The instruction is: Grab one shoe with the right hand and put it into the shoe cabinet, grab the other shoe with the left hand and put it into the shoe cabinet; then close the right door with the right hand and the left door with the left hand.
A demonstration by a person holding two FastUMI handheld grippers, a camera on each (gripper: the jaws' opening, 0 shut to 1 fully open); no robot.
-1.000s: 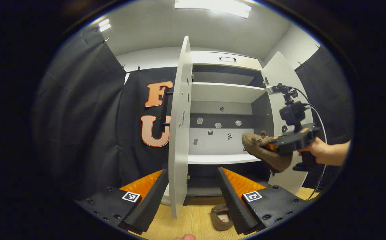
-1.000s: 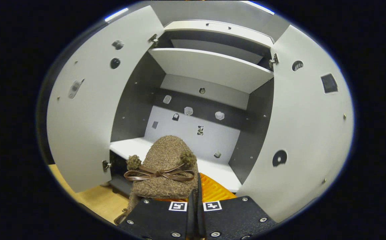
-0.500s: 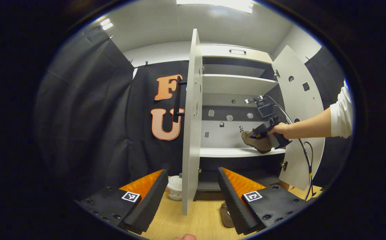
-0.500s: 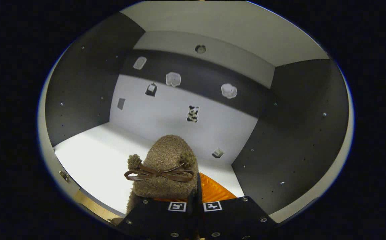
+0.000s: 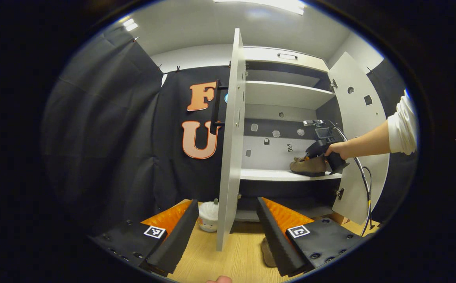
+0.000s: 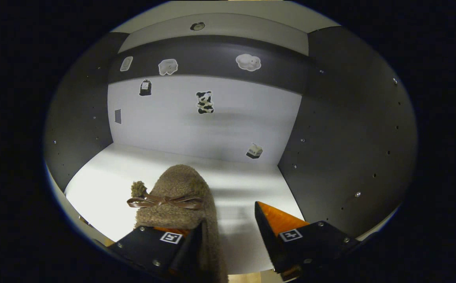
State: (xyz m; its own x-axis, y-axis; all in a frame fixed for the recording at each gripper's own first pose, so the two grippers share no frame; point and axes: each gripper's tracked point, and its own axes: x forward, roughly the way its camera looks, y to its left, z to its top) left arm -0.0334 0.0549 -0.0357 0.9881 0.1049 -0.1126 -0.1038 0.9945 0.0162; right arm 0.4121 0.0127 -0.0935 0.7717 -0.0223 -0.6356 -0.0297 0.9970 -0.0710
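The brown fuzzy shoe [image 6: 172, 196] is laid on the white shelf [image 6: 106, 173] of the shoe cabinet [image 5: 283, 94], at the right gripper [image 6: 228, 232]'s 11 o'clock, its fingers spread apart around the shoe's side. The left gripper [image 5: 228, 220] is held open over the wooden floor [image 5: 235, 259], with the other shoe [image 5: 268, 253] seen at its 5 o'clock and the left door [image 5: 231, 149] at 12.

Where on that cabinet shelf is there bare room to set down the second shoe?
The shelf is bare left of the brown shoe, out to the dark left wall, and behind its toe up to the stickered back panel. The right side is crowded: the right hand-held gripper stands open there, the shoe's side against one finger, beside the right wall.
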